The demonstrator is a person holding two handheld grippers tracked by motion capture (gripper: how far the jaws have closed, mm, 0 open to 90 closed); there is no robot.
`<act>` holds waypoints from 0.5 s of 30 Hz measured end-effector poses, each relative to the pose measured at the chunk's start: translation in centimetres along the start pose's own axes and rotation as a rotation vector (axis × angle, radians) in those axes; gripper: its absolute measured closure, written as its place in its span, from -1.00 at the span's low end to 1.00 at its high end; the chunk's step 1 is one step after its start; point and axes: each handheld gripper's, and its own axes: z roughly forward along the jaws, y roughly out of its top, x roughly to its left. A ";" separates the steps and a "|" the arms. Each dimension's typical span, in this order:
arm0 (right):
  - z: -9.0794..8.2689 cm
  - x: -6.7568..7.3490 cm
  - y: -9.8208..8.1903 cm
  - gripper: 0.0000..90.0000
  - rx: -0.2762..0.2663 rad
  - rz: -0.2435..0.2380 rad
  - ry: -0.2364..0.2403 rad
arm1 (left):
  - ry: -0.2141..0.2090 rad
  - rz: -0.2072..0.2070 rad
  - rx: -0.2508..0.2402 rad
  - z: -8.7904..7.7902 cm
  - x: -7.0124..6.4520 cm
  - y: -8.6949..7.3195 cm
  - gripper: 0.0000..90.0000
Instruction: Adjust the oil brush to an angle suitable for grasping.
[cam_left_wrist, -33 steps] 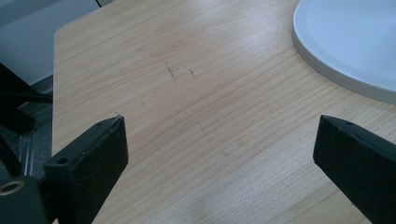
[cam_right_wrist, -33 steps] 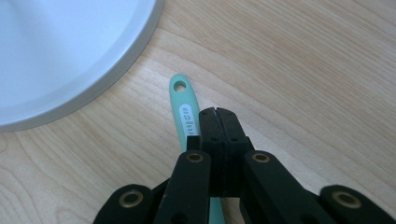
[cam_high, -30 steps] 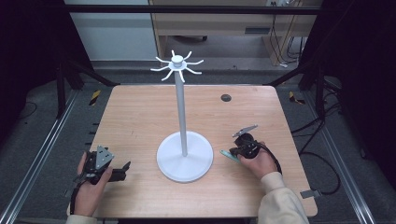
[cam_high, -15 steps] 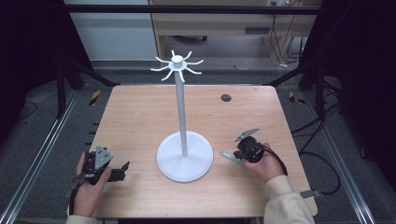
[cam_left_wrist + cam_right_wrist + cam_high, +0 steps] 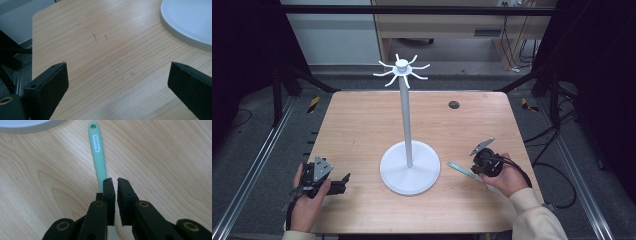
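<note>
- Fingers of right gripper (image 5: 472, 162), high view: low over the surface (image 5: 362, 125), right of the white stand base (image 5: 410, 167); teal utensil handle (image 5: 464, 171) lies flat beside them, pointing toward the base.
- Left gripper (image 5: 343, 178), same view: rests near the front left edge, well apart from the stand.
- Left gripper view: fingers (image 5: 50, 80) spread wide, nothing between, bare wood below.
- Right gripper view: fingers (image 5: 109, 192) nearly together, a narrow slit, just been parting; teal handle (image 5: 98, 152) runs under the left one, not clamped.
</note>
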 end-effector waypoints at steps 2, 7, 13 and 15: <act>0.0 0.1 0.0 0.85 0.015 -0.008 -0.003 | 0.002 -0.002 -0.002 0.0 0.0 0.0 -0.94; -0.2 0.1 0.2 0.78 0.039 -0.029 0.002 | -0.010 0.008 0.007 0.2 -0.5 0.1 -0.94; -0.3 0.1 0.2 0.68 0.060 -0.039 0.022 | -0.013 0.013 0.009 0.2 -0.6 0.1 -0.94; -0.2 0.1 0.3 0.67 0.075 -0.049 0.028 | -0.011 0.012 0.008 0.2 -0.5 0.1 -0.94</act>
